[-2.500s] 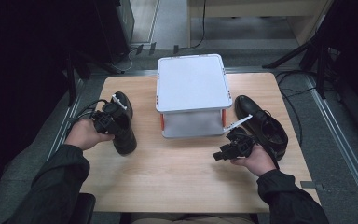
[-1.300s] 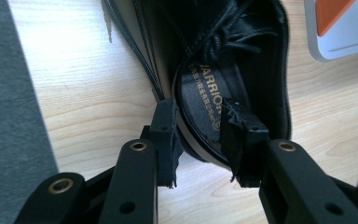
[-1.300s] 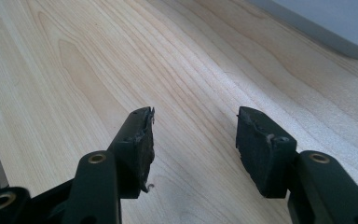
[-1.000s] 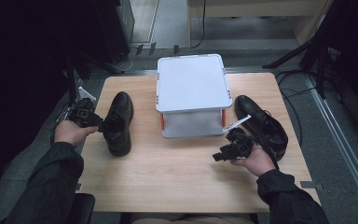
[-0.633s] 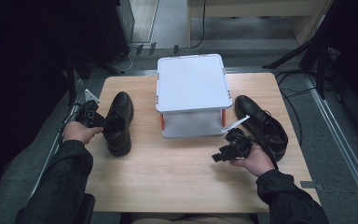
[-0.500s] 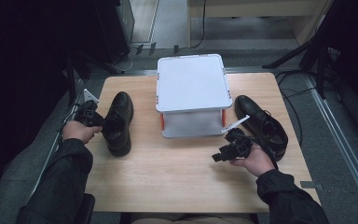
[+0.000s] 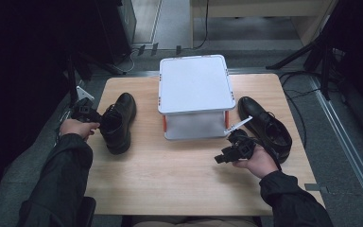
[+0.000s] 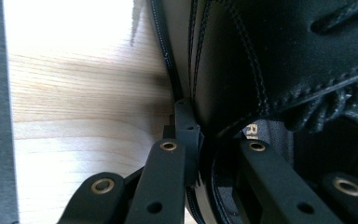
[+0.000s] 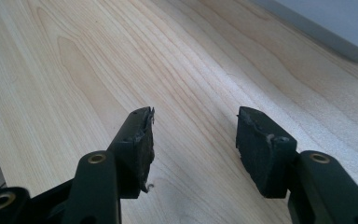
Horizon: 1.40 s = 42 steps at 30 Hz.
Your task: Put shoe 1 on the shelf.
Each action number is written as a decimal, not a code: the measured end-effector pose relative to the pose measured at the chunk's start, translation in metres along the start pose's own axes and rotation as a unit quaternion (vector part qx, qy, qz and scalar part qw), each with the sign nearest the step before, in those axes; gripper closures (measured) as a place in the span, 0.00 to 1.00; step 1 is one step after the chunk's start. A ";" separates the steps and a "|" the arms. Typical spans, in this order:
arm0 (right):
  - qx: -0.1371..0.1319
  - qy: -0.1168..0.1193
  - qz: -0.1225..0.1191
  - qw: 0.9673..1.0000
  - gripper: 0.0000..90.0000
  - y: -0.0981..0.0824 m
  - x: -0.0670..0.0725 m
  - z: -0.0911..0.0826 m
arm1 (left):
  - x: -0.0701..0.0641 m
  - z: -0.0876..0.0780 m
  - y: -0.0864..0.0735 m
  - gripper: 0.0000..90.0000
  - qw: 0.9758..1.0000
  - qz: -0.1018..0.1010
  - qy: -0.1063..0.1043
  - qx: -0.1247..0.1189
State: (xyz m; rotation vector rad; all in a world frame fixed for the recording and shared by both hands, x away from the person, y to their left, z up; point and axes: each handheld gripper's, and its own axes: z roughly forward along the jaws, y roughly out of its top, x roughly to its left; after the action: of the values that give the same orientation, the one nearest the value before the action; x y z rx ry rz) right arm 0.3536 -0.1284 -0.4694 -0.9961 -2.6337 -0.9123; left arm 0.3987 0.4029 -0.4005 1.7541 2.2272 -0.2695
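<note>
Leather of the left black shoe (image 8: pixel 279 60) is pinched at the collar by the left gripper (image 8: pixel 205 140); its fingers have just been closing, one outside the heel wall and one inside the opening, so the shoe's rim is clamped between them. In the high view this shoe (image 7: pixel 119 122) is seen lying on the left part of the tabletop (image 7: pixel 179 175), toe pointing away, with the left gripper (image 7: pixel 86 112) at its heel side, largely masked by the hand and dark against the shoe. The inner finger's pad is hidden inside the shoe, and printing on the lining is too cut off to be read. The right gripper (image 9: pixel 193 140) is held low over bare wood, its fingers spread apart with nothing between them; their pads look worn. In the high view it (image 7: pixel 234 150) is seen just in front of the white box (image 7: pixel 194 90), beside the second shoe (image 7: pixel 265 126), whose heel is partly covered by the right hand (image 7: pixel 257 161).
</note>
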 end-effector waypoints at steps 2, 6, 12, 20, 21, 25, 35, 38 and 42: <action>-0.001 0.000 0.000 1.000 0.52 0.000 -0.001 -0.001 | -0.006 -0.004 0.003 0.94 1.000 0.007 0.006 0.000; -0.005 0.002 0.002 1.000 0.52 0.000 -0.002 -0.002 | -0.017 -0.015 0.009 0.94 1.000 0.010 0.000 -0.006; -0.005 0.004 0.002 1.000 0.52 0.001 -0.002 -0.002 | -0.043 -0.041 0.022 0.94 1.000 0.018 0.001 -0.012; -0.007 0.005 0.001 1.000 0.52 0.001 -0.002 -0.003 | -0.087 -0.085 0.037 0.93 0.999 0.044 -0.001 -0.026; -0.008 0.005 0.001 1.000 0.52 0.001 -0.002 -0.003 | -0.092 -0.091 0.039 0.93 0.998 0.047 -0.004 -0.028; -0.010 0.003 0.000 1.000 0.52 0.001 -0.003 -0.003 | -0.114 -0.111 0.044 0.93 0.997 0.058 -0.007 -0.041; -0.010 0.004 0.001 1.000 0.52 0.002 -0.004 -0.003 | -0.174 -0.130 0.054 0.93 0.995 0.081 -0.025 -0.051; -0.011 0.003 0.003 1.000 0.52 0.002 -0.005 -0.004 | -0.192 -0.127 0.054 0.93 0.994 0.088 -0.033 -0.051; -0.014 0.004 0.004 1.000 0.52 0.001 -0.005 -0.006 | -0.214 -0.118 0.055 0.92 0.994 0.095 -0.036 -0.043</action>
State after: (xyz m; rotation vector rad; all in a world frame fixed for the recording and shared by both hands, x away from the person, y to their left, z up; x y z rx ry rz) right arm 0.3579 -0.1341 -0.4657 -1.0054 -2.6162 -0.9511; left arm 0.4842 0.2585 -0.2148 1.8619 1.9747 -0.1887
